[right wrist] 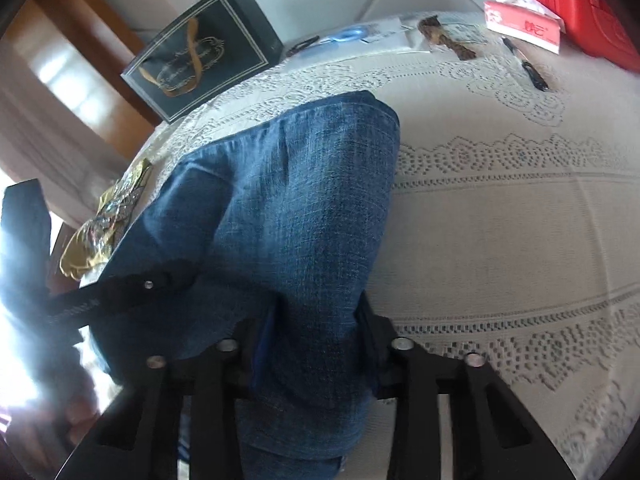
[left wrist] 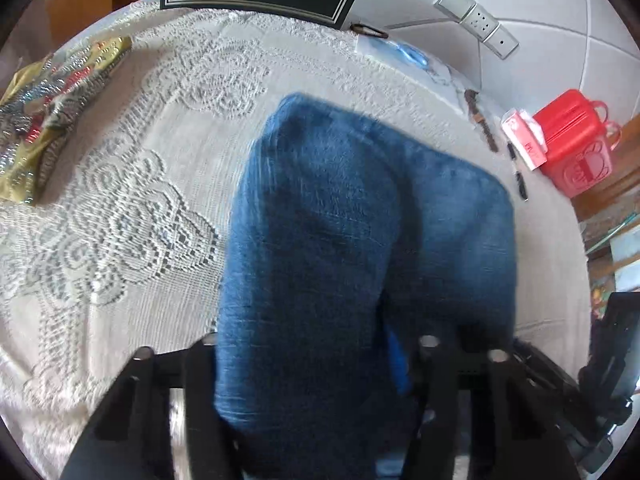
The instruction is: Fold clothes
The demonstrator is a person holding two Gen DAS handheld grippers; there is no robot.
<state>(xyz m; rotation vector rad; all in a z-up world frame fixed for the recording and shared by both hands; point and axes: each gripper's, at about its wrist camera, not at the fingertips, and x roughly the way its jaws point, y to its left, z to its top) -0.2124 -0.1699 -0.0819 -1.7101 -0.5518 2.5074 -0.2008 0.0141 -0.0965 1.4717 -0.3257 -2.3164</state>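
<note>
Left gripper (left wrist: 316, 364) pinches a thick fold of the jeans (left wrist: 360, 240); denim fills the gap between its black fingers and hides the tips. Right gripper (right wrist: 316, 344) likewise clamps a bunched fold of the jeans (right wrist: 288, 216), pads mostly buried in cloth. Jeans sit doubled over, held up at the near edge between the two grippers, far end draped down onto the table. Cannot tell how many layers are caught in either grip. Left view is motion-blurred over the denim; seams not readable there.

Left edge of the right view is washed out by window glare.

Surface: table under a cream lace tablecloth (left wrist: 132, 208). On it, far side: dark gift bag (right wrist: 200, 52) with gold ribbon, blue plastic item (left wrist: 412, 54), brown strap (right wrist: 444, 36), pen (right wrist: 528, 66), pink tissue pack (left wrist: 524, 142), red box (left wrist: 576, 140). Gold patterned cloth (left wrist: 44, 112) lies at the left edge, apart from the jeans. White tiled wall behind with a socket strip (left wrist: 476, 20); wooden door (right wrist: 80, 44) to the left.
</note>
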